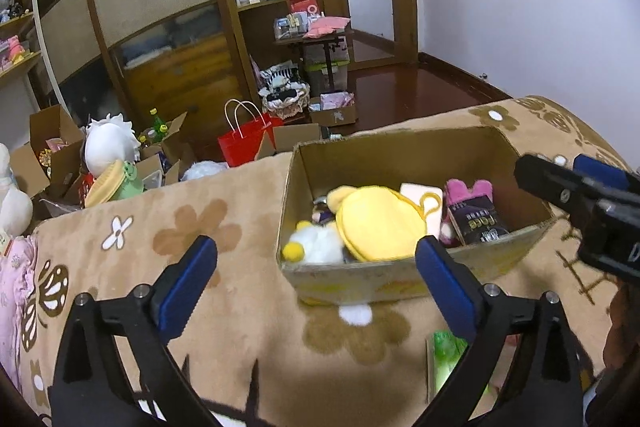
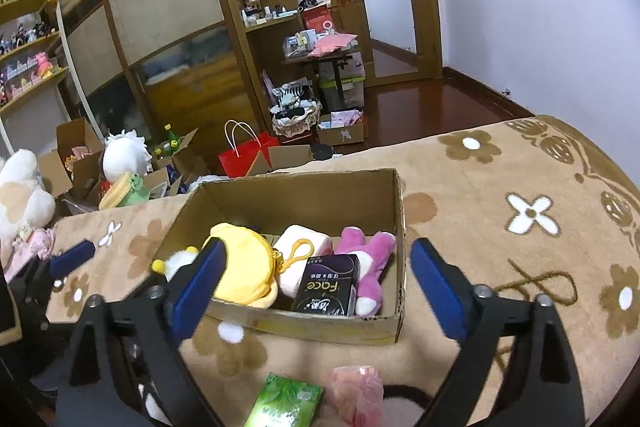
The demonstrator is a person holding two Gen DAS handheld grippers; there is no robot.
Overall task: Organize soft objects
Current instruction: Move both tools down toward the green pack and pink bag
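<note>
Toys, a yellow plush (image 2: 244, 263) and pink plush (image 2: 370, 267), sit in the box (image 2: 320, 327) on the blanket (image 2: 500, 227). Both grippers, left (image 1: 316, 269) and right (image 2: 316, 285), gape empty. Near packets, green (image 2: 286, 403) and pink (image 2: 358, 393), could slip from a shallow pinch.

Only one legible label was found: "Face" in pale letters, printed on the dark tissue pack (image 2: 326, 285) that lay in the cardboard box (image 2: 320, 329) against its near wall, between the yellow plush and the pink plush; the word read upside down in the right wrist view; smaller characters beside it were too small to read; the same pack (image 1: 478, 223) showed the word at the box's near right corner in the left wrist view, blurred; green packet's (image 2: 286, 403) print was illegible.
</note>
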